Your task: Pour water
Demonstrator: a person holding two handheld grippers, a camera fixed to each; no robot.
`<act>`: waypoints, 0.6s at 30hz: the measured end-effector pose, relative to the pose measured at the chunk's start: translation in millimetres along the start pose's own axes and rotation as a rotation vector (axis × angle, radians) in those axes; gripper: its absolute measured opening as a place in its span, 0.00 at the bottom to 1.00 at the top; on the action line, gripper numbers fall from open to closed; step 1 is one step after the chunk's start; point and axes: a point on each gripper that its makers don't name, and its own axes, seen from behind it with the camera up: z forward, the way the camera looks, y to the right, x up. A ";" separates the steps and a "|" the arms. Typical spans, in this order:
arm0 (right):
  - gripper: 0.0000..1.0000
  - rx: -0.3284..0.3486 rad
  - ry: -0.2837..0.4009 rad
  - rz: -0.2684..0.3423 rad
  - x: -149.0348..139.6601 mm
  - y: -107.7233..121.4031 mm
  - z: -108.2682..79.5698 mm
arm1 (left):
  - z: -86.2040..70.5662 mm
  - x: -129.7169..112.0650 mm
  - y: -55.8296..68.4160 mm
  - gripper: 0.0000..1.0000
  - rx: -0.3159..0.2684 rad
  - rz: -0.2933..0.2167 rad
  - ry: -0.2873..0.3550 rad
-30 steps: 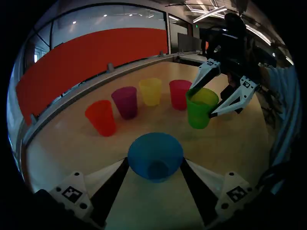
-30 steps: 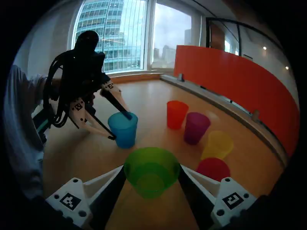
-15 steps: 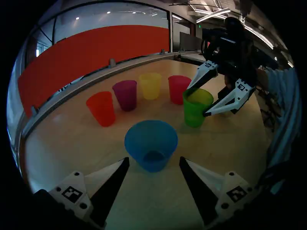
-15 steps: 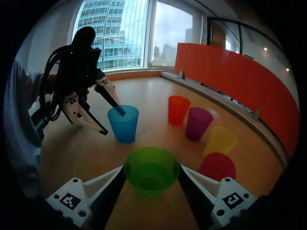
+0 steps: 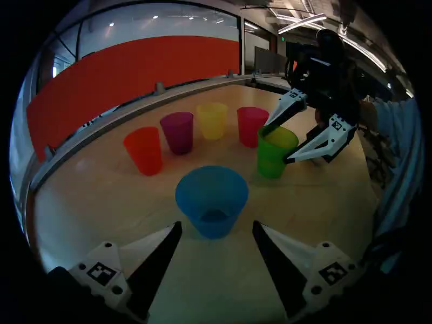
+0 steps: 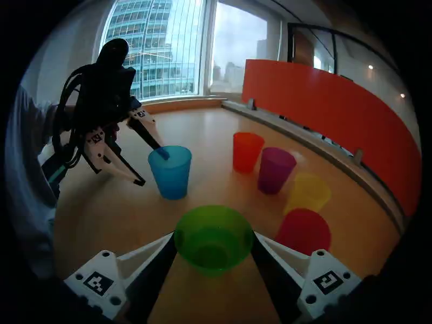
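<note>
Blue plastic, a tumbler-shaped blue cup (image 5: 211, 200), stands upright on the pale wooden counter (image 5: 108, 216) in the left gripper view. It sits just ahead of and between the two fingers of the left claw (image 5: 215, 223), which are spread wide with a gap showing on either side of the cup. Behind it four more cups stand in an arc: an orange cup (image 5: 143, 151), a purple cup (image 5: 178, 132), a yellow cup (image 5: 212, 120) and a red cup (image 5: 251, 126). To their right is a green cup (image 5: 275, 152), just beside the red one. The right claw (image 5: 275, 144) is clamped across it, one finger at the far rim and one on the near side. A grey sleeve (image 5: 399, 162) shows at the right edge.

In the right gripper view the green cup (image 6: 213, 237) sits between the right claw's (image 6: 214, 234) fingers, with both tips pressed against its sides. I cannot tell whether its base touches the counter (image 6: 108, 216). Farther off, the left claw (image 6: 152, 168) is agape around the blue cup (image 6: 171, 171), one tip at the rim and the other clear of the wall. The orange cup (image 6: 247, 151), purple cup (image 6: 274, 170), yellow cup (image 6: 306, 191) and red cup (image 6: 303, 231) run along the right, before an orange partition (image 6: 335, 113).
</note>
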 end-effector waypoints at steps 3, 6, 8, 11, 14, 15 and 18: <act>0.95 -0.008 -0.001 0.006 -0.9 0.8 -0.6 | 0.3 0.1 1.8 0.97 -0.005 -0.006 -0.004; 0.97 -0.017 -0.002 0.012 -2.2 1.2 -1.2 | -0.6 0.4 3.0 0.97 -0.007 -0.010 -0.001; 1.00 -0.021 -0.001 0.019 -1.8 0.4 -1.9 | -1.7 0.6 4.3 0.97 -0.008 -0.010 0.001; 1.00 -0.022 0.000 0.028 -2.2 -1.5 -3.8 | -3.2 0.1 6.5 0.97 -0.010 -0.013 0.002; 1.00 -0.025 -0.001 0.032 -4.3 -2.5 -7.2 | -5.4 -0.9 7.6 0.97 -0.007 -0.016 0.004; 1.00 -0.027 -0.001 0.033 -5.1 -2.6 -8.4 | -6.2 -1.3 7.7 0.97 -0.005 -0.017 0.004; 1.00 -0.041 0.001 0.039 -8.2 -0.6 -14.2 | -9.2 -2.6 7.4 0.98 0.005 -0.022 0.007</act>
